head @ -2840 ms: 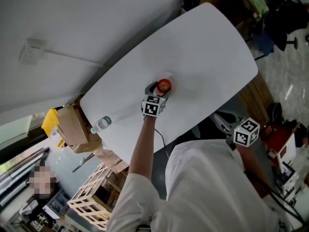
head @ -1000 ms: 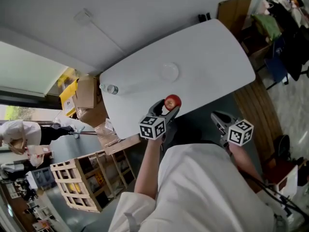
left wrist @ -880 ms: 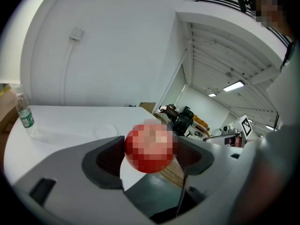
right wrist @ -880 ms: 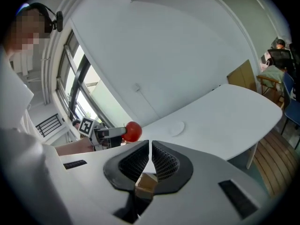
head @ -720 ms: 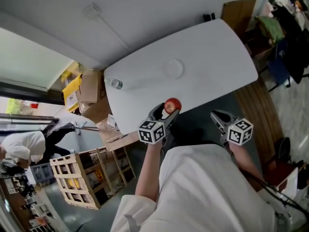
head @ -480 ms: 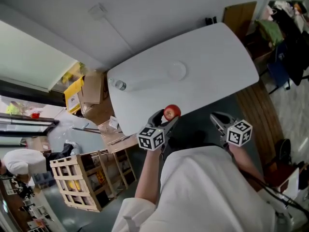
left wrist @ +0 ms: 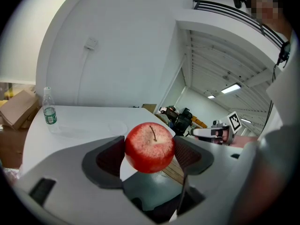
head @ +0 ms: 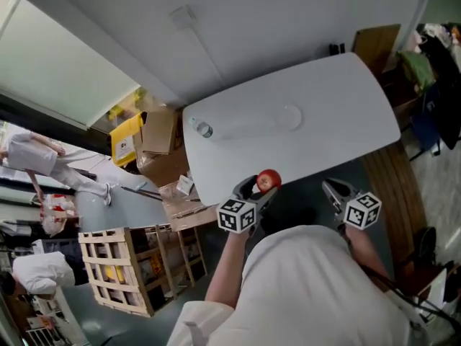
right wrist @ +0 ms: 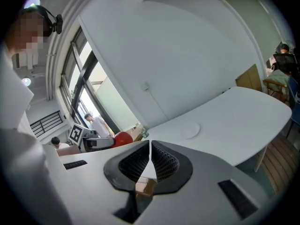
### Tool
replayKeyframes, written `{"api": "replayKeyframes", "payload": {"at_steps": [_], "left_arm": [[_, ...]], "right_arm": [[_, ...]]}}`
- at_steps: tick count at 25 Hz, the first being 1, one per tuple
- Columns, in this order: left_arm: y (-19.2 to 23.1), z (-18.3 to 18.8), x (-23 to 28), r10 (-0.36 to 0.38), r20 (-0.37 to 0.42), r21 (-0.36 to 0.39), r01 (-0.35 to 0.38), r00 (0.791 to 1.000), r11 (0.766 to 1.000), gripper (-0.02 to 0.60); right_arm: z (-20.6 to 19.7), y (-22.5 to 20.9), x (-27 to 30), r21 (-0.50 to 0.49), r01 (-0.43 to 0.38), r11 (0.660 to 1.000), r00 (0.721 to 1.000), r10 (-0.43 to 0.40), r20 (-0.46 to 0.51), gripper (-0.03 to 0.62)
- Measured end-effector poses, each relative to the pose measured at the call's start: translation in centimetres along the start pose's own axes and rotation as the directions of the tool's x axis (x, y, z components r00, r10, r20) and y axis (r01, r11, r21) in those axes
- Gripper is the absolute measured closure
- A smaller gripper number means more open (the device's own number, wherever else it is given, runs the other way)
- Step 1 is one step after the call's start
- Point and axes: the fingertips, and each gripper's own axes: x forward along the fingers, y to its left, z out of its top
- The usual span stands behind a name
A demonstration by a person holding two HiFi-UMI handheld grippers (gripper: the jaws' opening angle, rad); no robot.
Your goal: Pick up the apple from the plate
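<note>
A red apple with a short stem sits clamped between the two dark pads of my left gripper. In the head view the apple hangs off the near edge of the white table, held by the left gripper close to my body. The white plate lies bare on the table, far from the apple; the plate also shows in the right gripper view. My right gripper is near my body off the table edge, jaws pressed together with nothing between them.
A clear water bottle stands at the table's left end, the same bottle visible in the left gripper view. Cardboard boxes, a yellow object and a wooden crate sit on the floor to the left. People stand at far left.
The left gripper has lifted the apple off the plate and carried it back past the table's near edge toward my body. The plate is now bare. The head camera has shifted.
</note>
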Motion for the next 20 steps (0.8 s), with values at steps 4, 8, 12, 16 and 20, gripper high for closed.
{"api": "replayKeyframes", "payload": {"at_steps": [4, 8, 12, 16, 20], "left_arm": [[1.0, 0.2, -0.7, 0.000, 0.003, 0.000, 0.000, 1.000, 1.000, 0.247], [1.3, 0.6, -0.8, -0.006, 0.007, -0.001, 0.006, 1.000, 1.000, 0.247], [1.3, 1.0, -0.9, -0.016, 0.014, -0.003, 0.016, 1.000, 1.000, 0.247], [1.3, 0.8, -1.0, -0.022, 0.012, -0.002, 0.022, 1.000, 1.000, 0.247], [1.4, 0.7, -0.9, -0.023, 0.011, -0.001, 0.023, 1.000, 1.000, 0.247]], "right_arm": [[0.6, 0.5, 1.2, -0.014, -0.003, 1.000, 1.000, 0.003, 0.006, 0.553], [0.9, 0.7, 1.9, -0.017, -0.006, 1.000, 1.000, 0.006, 0.002, 0.553], [1.0, 1.1, 2.3, -0.020, -0.012, 1.000, 1.000, 0.012, -0.005, 0.553], [0.9, 1.5, 2.6, -0.022, -0.015, 1.000, 1.000, 0.015, -0.008, 0.553], [1.1, 1.6, 2.7, -0.031, -0.013, 0.999, 1.000, 0.013, -0.006, 0.553]]}}
